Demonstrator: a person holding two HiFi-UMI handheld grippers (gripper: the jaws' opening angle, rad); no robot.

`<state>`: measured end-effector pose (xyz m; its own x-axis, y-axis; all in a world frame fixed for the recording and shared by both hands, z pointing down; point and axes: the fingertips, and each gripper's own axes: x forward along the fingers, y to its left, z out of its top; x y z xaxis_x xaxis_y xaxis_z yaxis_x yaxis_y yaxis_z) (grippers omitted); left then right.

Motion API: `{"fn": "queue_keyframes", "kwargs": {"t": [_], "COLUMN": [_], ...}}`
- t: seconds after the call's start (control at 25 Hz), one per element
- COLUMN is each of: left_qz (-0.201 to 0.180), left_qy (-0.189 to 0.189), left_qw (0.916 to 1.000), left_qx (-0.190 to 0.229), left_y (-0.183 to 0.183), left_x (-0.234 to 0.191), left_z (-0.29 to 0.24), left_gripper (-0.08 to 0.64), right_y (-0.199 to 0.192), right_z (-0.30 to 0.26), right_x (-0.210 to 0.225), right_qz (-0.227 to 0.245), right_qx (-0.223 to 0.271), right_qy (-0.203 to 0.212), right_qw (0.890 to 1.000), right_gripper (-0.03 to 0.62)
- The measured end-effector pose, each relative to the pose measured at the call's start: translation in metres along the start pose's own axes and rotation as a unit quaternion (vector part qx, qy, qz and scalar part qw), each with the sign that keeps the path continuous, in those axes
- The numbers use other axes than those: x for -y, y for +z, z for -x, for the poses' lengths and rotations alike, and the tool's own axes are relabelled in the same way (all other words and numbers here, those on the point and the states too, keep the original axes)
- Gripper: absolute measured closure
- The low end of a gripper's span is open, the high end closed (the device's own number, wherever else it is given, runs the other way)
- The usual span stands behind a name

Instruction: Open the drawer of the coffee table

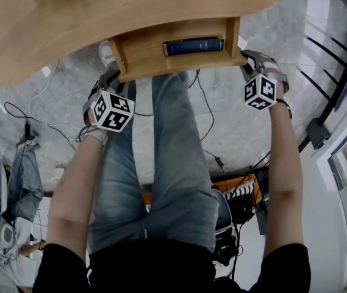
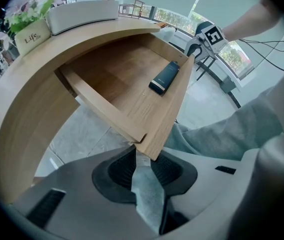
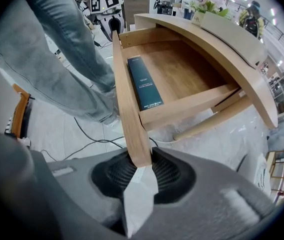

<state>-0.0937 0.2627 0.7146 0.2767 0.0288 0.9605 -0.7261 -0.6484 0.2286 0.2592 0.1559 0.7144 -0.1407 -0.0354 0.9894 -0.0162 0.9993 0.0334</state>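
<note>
The wooden coffee table [image 1: 57,23] has its drawer [image 1: 161,57] pulled out toward me. A dark blue flat box [image 1: 193,46] lies inside it, also seen in the left gripper view as the box [image 2: 164,77] and in the right gripper view as the box [image 3: 144,82]. My left gripper [image 1: 108,80] is shut on the left end of the drawer front [image 2: 169,119], its pads clamping the corner. My right gripper [image 1: 250,58] is shut on the right end of the drawer front [image 3: 129,114]. Both point steeply down.
My legs in jeans [image 1: 173,163] stand between the two arms, right in front of the drawer. Cables [image 1: 213,133] run over the grey tiled floor. A planter with flowers [image 2: 29,31] and a long pale box [image 2: 82,14] sit on the tabletop.
</note>
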Motion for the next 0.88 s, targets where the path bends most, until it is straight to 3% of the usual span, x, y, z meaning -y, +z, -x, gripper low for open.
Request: {"fn": "queue_keyframes", "kwargs": {"t": [0.32, 0.88], "left_qz": [-0.028, -0.067], "left_qy": [-0.020, -0.013], "left_qw": [0.9992, 0.9964], "left_qx": [-0.021, -0.050], "left_y": [-0.018, -0.026], "left_x": [0.037, 0.037], "left_z": [-0.014, -0.033], "left_gripper": [0.451, 0.436], "right_y": [-0.015, -0.021], "right_z": [-0.007, -0.025], "right_x": [-0.018, -0.030], "right_qz": [0.027, 0.043], "right_qx": [-0.021, -0.037], "right_qy": [0.023, 0.025], "right_qw": [0.999, 0.998], "right_gripper": [0.506, 0.497]}}
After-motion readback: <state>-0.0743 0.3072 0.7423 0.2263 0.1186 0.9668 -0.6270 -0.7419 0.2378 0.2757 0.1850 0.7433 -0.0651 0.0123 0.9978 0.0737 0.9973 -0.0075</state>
